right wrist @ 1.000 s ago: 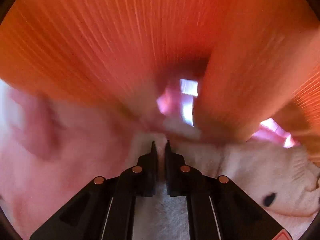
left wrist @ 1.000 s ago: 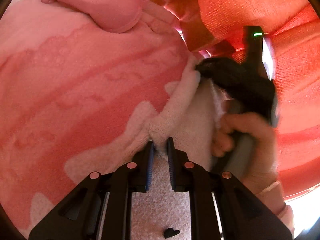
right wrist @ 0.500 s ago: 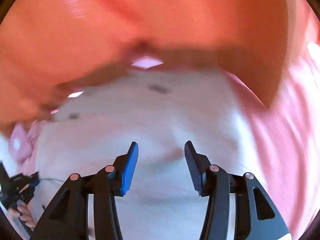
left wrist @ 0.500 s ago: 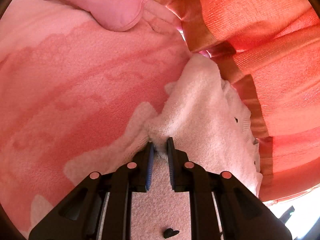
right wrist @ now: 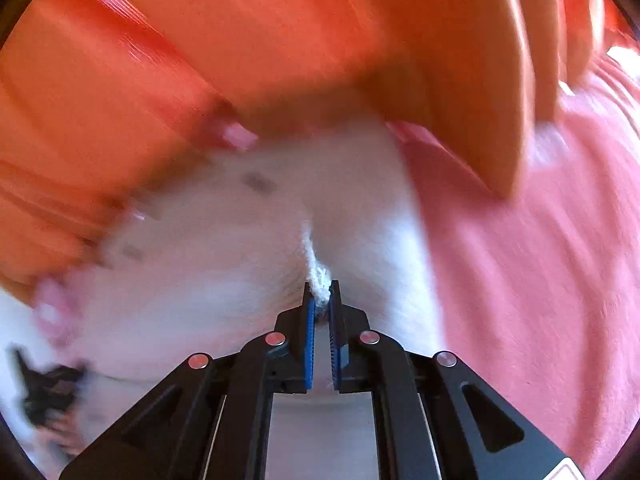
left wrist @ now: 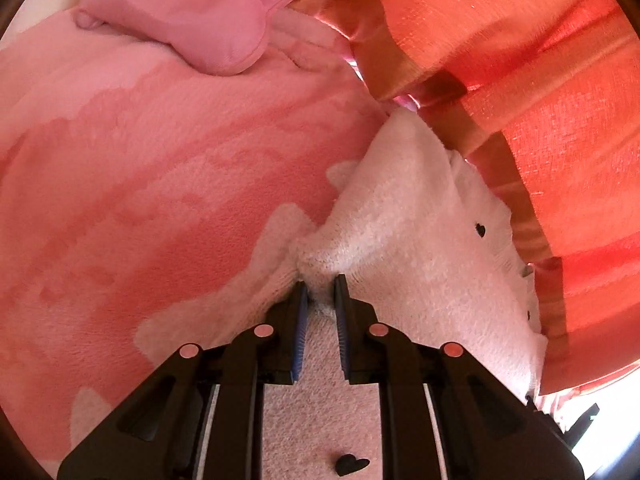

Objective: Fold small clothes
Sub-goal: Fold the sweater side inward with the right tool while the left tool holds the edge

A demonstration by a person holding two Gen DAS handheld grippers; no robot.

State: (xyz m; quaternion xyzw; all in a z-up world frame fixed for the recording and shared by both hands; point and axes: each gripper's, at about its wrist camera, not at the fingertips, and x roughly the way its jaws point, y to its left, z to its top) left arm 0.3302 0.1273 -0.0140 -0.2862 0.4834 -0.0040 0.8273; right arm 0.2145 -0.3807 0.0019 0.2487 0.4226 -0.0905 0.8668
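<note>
On pink fleece blanket (left wrist: 160,184): white fuzzy garment (left wrist: 420,232) with small black hearts, lying beside orange curtain (left wrist: 540,80). Left gripper (left wrist: 320,284): fingers nearly together, pinching a raised fold at garment's near edge. Right gripper (right wrist: 320,292): jaws just closed, blue pads pressed together on a thin ridge of same garment (right wrist view heavily motion-blurred). Pink plush cushion (left wrist: 192,12) at far end of blanket, well apart from garment.

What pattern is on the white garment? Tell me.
Small black hearts on the white garment, clearest in the left wrist view.
</note>
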